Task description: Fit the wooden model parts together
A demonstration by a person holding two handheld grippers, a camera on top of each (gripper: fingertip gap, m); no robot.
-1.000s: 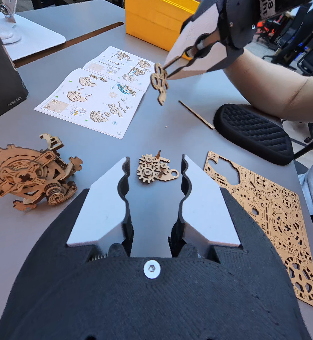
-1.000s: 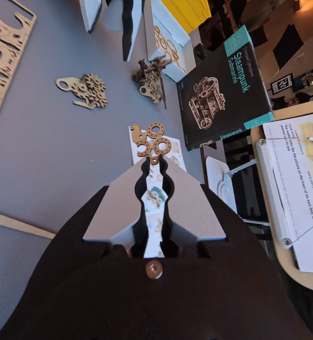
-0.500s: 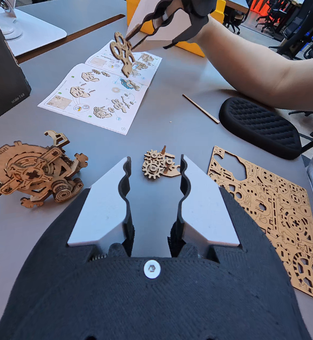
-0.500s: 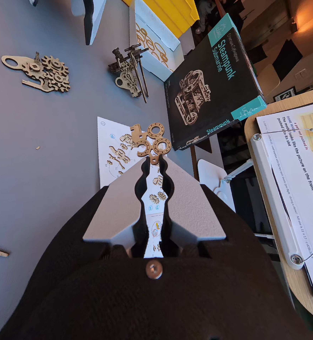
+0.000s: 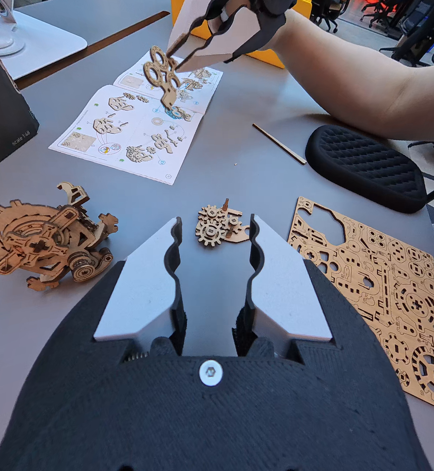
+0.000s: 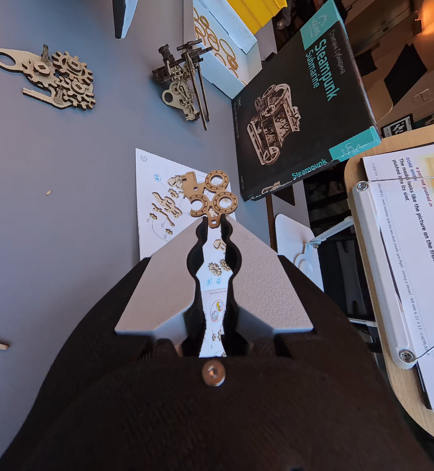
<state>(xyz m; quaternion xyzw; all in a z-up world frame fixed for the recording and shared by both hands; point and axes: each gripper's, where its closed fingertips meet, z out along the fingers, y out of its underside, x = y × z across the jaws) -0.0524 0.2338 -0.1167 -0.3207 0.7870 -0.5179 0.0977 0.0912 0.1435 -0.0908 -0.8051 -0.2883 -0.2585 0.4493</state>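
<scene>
The left hand-held gripper (image 5: 215, 226) hovers wide open and empty above the grey table (image 5: 226, 178), a wooden gear cluster (image 5: 219, 225) just beyond its tips; the right hand-held gripper (image 6: 213, 219) pinches a three-ringed wooden piece (image 6: 209, 197) aloft over the instruction booklet (image 6: 157, 193)
</scene>
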